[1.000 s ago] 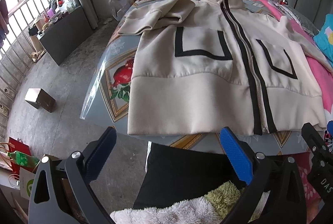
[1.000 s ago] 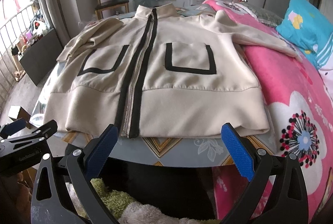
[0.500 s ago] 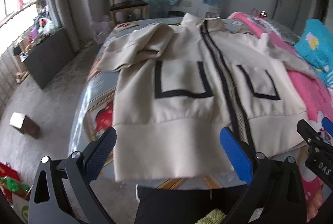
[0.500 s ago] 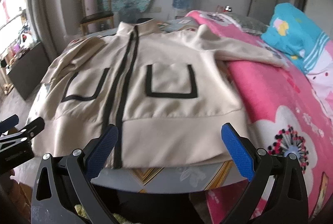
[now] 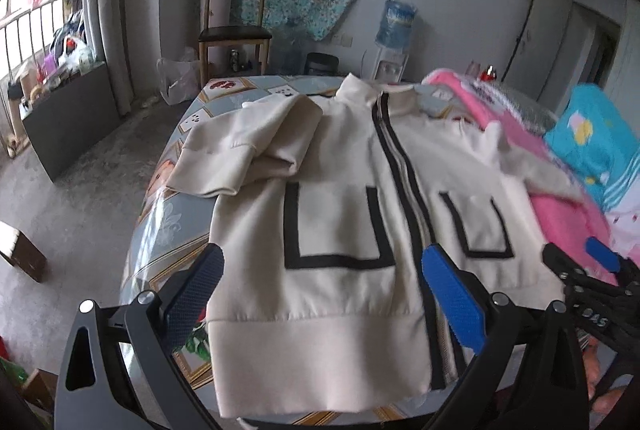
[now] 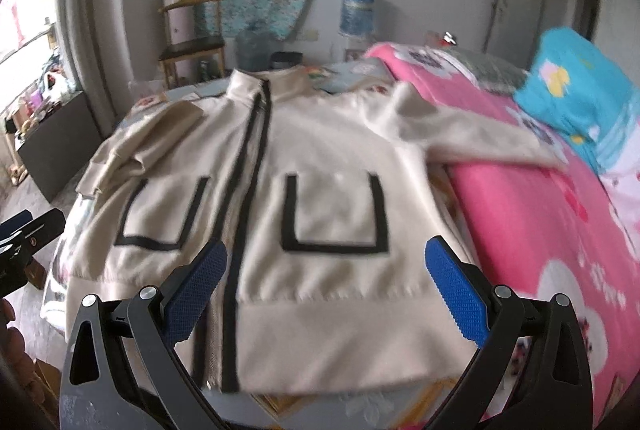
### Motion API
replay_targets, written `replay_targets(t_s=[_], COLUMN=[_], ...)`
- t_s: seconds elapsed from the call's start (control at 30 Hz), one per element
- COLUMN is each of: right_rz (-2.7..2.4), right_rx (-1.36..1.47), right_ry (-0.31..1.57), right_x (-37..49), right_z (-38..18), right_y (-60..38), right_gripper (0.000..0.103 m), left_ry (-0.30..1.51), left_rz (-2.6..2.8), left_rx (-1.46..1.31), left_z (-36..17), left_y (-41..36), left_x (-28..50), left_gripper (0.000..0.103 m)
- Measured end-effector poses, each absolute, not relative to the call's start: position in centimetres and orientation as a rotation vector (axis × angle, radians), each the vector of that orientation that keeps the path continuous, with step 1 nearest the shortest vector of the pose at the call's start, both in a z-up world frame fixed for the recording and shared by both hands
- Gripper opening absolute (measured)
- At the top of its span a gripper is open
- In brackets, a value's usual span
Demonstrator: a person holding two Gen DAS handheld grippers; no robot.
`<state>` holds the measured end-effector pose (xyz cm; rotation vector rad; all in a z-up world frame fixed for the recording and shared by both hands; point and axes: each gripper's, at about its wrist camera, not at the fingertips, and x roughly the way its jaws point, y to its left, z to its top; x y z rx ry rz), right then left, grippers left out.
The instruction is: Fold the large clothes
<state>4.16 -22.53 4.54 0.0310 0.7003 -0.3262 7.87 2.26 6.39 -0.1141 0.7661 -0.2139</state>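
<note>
A cream zip-up jacket [image 5: 340, 198] [image 6: 320, 198] with black trim and two black-outlined pockets lies face up on the table, collar at the far end. Its left sleeve [image 5: 248, 142] is folded in over the chest; the right sleeve [image 6: 472, 142] stretches out onto the pink bedding. My left gripper [image 5: 324, 274] hovers open over the hem's left half, nothing between its blue pads. My right gripper [image 6: 326, 270] hovers open over the hem's right half, also empty. Each gripper shows at the edge of the other's view.
The table [image 5: 168, 222] carries a clear-covered patterned cloth. A bed with pink bedding [image 6: 540, 214] and a blue pillow [image 6: 580, 98] adjoins on the right. A wooden chair [image 5: 234, 30] and a water dispenser [image 5: 394, 30] stand behind. Bare concrete floor [image 5: 80, 190] lies to the left.
Both grippers have moved forward and up, from below the table's near edge to over the jacket's hem. The person's dark clothing and the fluffy cloth have dropped out of view. Both stay open.
</note>
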Motion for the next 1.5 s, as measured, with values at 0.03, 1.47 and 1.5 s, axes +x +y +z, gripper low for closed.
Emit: replay_targets(t_s=[0.03, 1.47, 1.5], right_rz=[-0.311, -0.015, -0.024], right_rx=[0.022, 0.088, 0.089], right_ry=[0.692, 0.862, 0.862], right_x=[4.7, 18.6, 18.3], right_z=[4.8, -1.1, -1.2], right_y=[-22.3, -22.1, -22.5], right_gripper=[0.096, 0.084, 0.084], left_ry=[0.76, 0.932, 0.929], left_rz=[-0.216, -0.279, -0.339], left_rx=[-0.134, -0.102, -0.149], left_z=[6.5, 8.7, 9.8], left_y=[2.5, 6.4, 5.7], left_x=[8.1, 25.5, 25.7], left_gripper=[0.098, 0.005, 0.005])
